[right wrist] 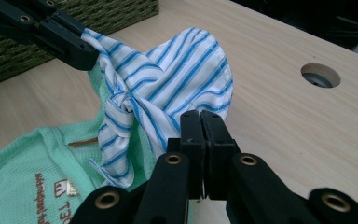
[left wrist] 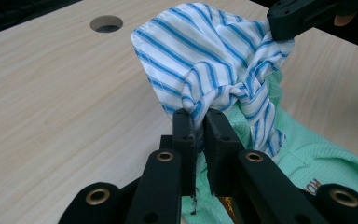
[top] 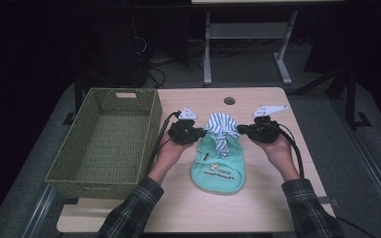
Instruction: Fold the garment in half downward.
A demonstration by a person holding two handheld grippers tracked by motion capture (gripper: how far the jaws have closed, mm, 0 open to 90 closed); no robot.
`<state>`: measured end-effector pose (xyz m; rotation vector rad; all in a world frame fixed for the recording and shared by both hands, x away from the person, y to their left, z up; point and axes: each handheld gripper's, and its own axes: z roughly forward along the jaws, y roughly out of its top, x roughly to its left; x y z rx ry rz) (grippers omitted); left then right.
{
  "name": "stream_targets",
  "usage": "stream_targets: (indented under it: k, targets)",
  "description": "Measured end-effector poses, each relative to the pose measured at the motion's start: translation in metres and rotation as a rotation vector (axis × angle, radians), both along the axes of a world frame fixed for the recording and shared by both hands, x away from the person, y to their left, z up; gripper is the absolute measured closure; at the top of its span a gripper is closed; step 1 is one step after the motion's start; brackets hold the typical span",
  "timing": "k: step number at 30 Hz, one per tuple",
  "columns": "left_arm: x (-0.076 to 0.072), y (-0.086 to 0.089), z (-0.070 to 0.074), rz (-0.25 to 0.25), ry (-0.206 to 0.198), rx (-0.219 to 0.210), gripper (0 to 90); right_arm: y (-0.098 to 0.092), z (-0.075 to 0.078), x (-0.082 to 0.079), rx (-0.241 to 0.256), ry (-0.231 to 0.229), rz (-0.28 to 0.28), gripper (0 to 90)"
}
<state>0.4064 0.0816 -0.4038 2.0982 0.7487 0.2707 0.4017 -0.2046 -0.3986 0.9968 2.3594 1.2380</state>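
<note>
A small mint-green garment (top: 217, 168) with a blue-and-white striped hood or collar (top: 222, 126) lies on the middle of the wooden table (top: 258, 203). My left gripper (top: 202, 131) is shut on the left side of the striped cloth (left wrist: 205, 65), its jaws pinching the fabric. On the opposite side my right gripper (top: 240, 129) is shut on the same striped cloth (right wrist: 177, 79). The striped part is lifted and twisted between them, while the green body (right wrist: 28, 158) with printed lettering rests flat on the table.
A green woven basket (top: 87, 173) stands at the table's left, beside my left hand. A round cable hole (top: 229, 100) is at the back of the table. Bare tabletop lies to the right and front. Table legs and cables are on the floor behind.
</note>
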Motion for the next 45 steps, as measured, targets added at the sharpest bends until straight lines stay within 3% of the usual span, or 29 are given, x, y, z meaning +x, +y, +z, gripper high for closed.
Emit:
stream_targets:
  k: [12,20,23,26,45]
  targets:
    - [-0.025,0.006,-0.003,-0.025,-0.022,0.032,82.3,0.003,-0.003,-0.032,0.017,0.004,0.032,87.8]
    - [-0.038,0.009,-0.008,-0.042,-0.001,0.022,81.8,0.004,-0.01,-0.047,0.012,0.008,0.056,87.8]
    - [-0.044,0.01,-0.009,-0.055,-0.001,0.036,81.6,0.003,-0.014,-0.053,0.02,0.031,0.067,87.5]
    - [-0.05,0.011,-0.01,-0.07,0.001,0.044,81.5,0.005,-0.016,-0.062,0.013,0.023,0.078,87.5]
    - [-0.08,0.019,-0.035,-0.149,0.104,0.113,80.4,0.01,-0.038,-0.097,-0.006,0.117,0.128,87.4]
